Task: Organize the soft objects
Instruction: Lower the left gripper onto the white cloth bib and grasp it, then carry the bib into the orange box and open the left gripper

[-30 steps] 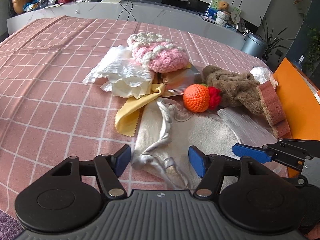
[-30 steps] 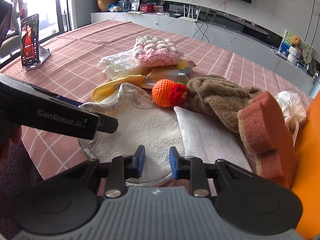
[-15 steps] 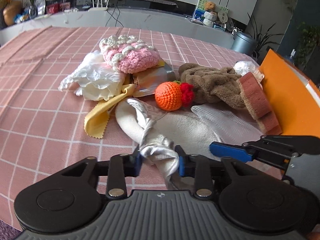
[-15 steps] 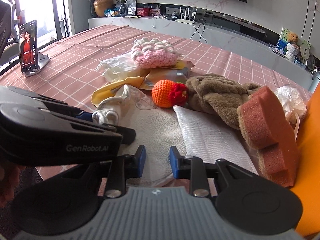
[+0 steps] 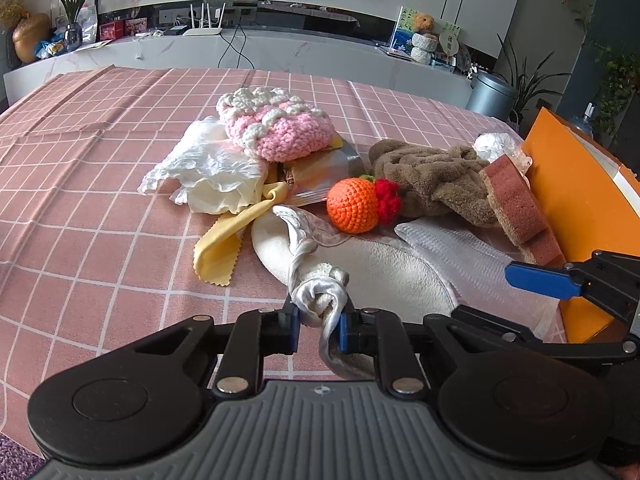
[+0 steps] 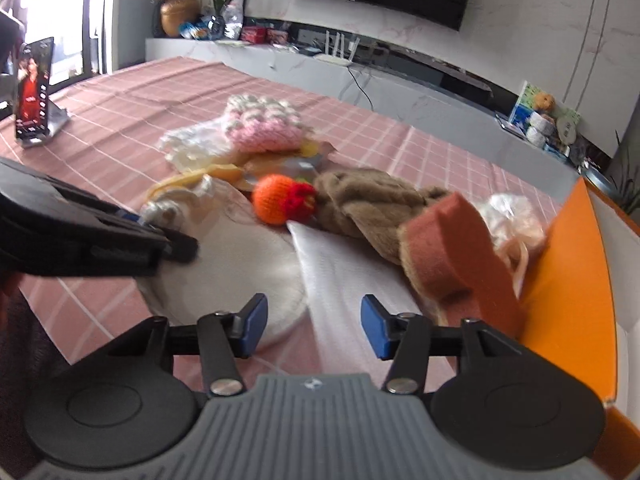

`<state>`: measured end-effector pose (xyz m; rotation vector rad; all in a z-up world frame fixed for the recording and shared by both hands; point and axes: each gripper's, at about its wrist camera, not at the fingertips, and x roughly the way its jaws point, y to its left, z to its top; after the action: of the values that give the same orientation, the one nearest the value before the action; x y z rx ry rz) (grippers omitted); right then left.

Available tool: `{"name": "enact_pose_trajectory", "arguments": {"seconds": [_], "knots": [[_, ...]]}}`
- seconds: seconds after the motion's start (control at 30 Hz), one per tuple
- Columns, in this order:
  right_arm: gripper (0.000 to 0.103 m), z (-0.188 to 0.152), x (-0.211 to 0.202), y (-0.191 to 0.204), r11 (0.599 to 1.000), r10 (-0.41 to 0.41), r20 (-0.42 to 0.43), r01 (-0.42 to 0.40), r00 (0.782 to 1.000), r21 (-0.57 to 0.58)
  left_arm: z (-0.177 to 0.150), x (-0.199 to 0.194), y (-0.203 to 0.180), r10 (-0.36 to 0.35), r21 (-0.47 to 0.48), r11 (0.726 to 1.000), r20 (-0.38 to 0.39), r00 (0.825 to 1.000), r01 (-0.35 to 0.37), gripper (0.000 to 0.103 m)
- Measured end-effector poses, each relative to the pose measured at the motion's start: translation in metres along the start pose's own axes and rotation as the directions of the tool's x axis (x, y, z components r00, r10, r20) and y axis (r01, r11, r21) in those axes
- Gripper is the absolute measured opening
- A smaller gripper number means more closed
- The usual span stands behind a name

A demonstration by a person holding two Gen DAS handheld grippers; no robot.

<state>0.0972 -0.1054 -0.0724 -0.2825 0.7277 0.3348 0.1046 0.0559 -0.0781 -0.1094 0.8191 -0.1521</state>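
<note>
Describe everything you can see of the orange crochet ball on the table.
The orange crochet ball is round, made of tight orange yarn, with a bunched red yarn tuft on its right side and a trace of green at the top. It rests on the pink checked tablecloth in the middle of the pile, against the brown fuzzy cloth, in front of a shiny wrapper, at the far edge of a cream pad. Neither gripper touches it.

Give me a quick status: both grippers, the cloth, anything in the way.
Left gripper just closed, pinching the cream cloth by its bunched edge. Right gripper just opened, nothing between its jaws. Crochet orange and brown towel rest close behind the cloth.
</note>
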Motion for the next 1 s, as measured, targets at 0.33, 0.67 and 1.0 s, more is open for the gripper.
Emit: {"name": "enact_pose_trajectory", "arguments": {"seconds": [0.33,0.67,1.0], "knots": [[0.046,-0.008,0.023,-0.022,0.992,0.011,-0.071,-0.002,0.997,0.125,-0.001,0.003,0.003,-0.004,-0.004,1.0,-0.01,1.0,0.004,0.019],[0.0,-0.005,0.028,-0.029,0.987,0.003,-0.061,0.007,0.998,0.16,-0.002,0.001,0.001,-0.009,0.011,1.0,-0.006,1.0,0.009,0.019],[0.0,0.004,-0.016,-0.021,0.99,0.023,0.041,-0.028,0.999,0.137,0.002,-0.028,-0.01,-0.01,0.043,0.999,0.069,0.998,0.007,0.019]]}}
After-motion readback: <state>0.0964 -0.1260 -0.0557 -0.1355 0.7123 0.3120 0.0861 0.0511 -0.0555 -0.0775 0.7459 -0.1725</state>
